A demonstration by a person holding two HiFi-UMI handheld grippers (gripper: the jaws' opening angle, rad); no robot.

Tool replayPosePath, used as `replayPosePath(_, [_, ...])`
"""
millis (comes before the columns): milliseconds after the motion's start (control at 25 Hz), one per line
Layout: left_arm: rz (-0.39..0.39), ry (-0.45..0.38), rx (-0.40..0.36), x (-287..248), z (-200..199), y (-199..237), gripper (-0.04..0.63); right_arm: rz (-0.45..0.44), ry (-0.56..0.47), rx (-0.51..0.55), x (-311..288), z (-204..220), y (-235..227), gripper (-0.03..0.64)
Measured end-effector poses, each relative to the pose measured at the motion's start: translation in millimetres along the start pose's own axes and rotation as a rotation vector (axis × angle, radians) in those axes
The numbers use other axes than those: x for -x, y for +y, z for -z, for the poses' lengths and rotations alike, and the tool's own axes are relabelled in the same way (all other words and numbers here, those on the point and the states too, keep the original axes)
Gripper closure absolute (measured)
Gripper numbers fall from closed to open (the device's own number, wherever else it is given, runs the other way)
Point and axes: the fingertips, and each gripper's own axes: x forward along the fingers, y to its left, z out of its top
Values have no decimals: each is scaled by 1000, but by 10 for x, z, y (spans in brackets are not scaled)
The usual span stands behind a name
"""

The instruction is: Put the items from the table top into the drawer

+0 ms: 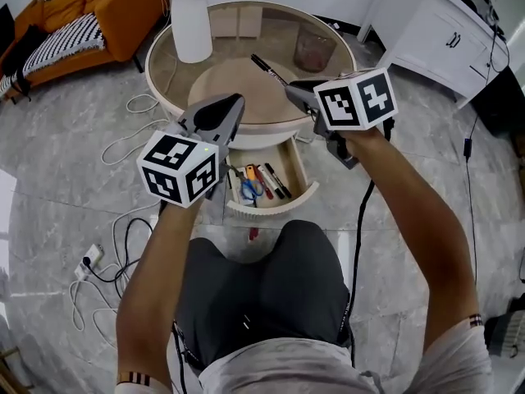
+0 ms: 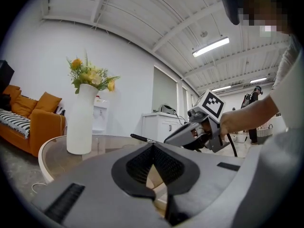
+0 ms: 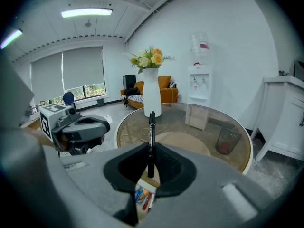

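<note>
My right gripper (image 1: 289, 89) is shut on a black marker pen (image 1: 267, 67), which sticks out past its tips above the round glass table (image 1: 344, 48). In the right gripper view the pen (image 3: 151, 137) stands upright between the jaws of that gripper (image 3: 151, 150). Below the table edge the drawer (image 1: 305, 189) is pulled out, with scissors (image 1: 250, 190) and several pens (image 1: 271, 180) inside. My left gripper (image 1: 238, 102) hovers over the drawer's left side, shut with nothing between its jaws (image 2: 153, 146). From the left gripper view I see the right gripper (image 2: 172, 137) carrying the pen (image 2: 141, 138).
A white vase (image 1: 189, 19) with flowers stands at the table's far left. A bin (image 1: 314, 49) shows through the glass. A small red item (image 1: 253, 234) lies on the floor before the drawer. Cables (image 1: 131, 138) trail at the left, near an orange sofa (image 1: 98, 15). A white cabinet (image 1: 443, 35) stands at the right.
</note>
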Motion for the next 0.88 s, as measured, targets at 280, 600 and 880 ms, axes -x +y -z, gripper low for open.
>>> replayPosePath(280, [2,-21,-8,155,38,-61,597,-34,-29,50,263,99,291,578])
replayPosePath(600, [13,-45,-30,351,112,-261,597,-101,-66,60,509,323,655,578])
replayPosePath(880, [27,-37,-30,468,365,-404,597,-123,-57,49,571,669,771,578])
